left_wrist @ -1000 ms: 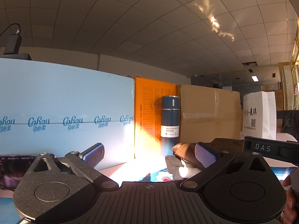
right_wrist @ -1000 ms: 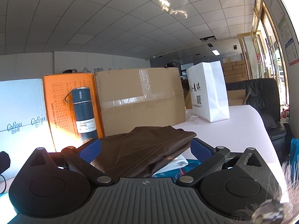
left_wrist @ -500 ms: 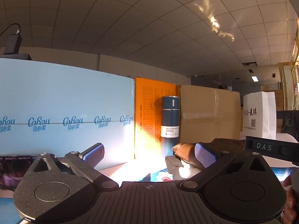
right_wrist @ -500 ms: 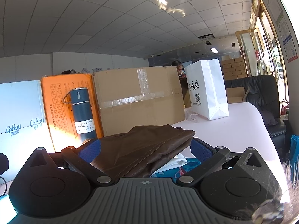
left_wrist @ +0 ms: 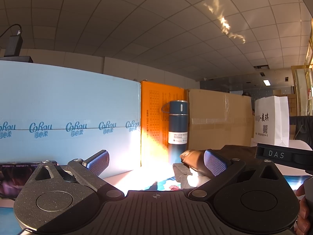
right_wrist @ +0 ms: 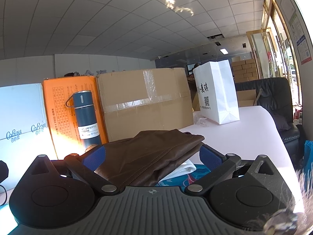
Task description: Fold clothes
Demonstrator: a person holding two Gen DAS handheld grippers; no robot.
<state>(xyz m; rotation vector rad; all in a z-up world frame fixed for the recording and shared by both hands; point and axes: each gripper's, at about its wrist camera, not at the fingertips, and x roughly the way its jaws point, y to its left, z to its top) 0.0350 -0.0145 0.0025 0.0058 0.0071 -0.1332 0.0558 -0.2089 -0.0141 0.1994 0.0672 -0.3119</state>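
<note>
Both grippers, left (left_wrist: 156,163) and right (right_wrist: 152,156), gape, gripping nothing; brown garment (right_wrist: 148,156) at 12 o'clock looks already folded atop a white one (right_wrist: 185,169).

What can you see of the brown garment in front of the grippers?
The brown garment is folded into a flat, layered bundle of smooth, leather-like cloth with stitched seams. It lies on a white garment over a blue printed mat, in front of the cardboard box. It sits between the open fingers of the right hand-held gripper, unclamped.
</note>
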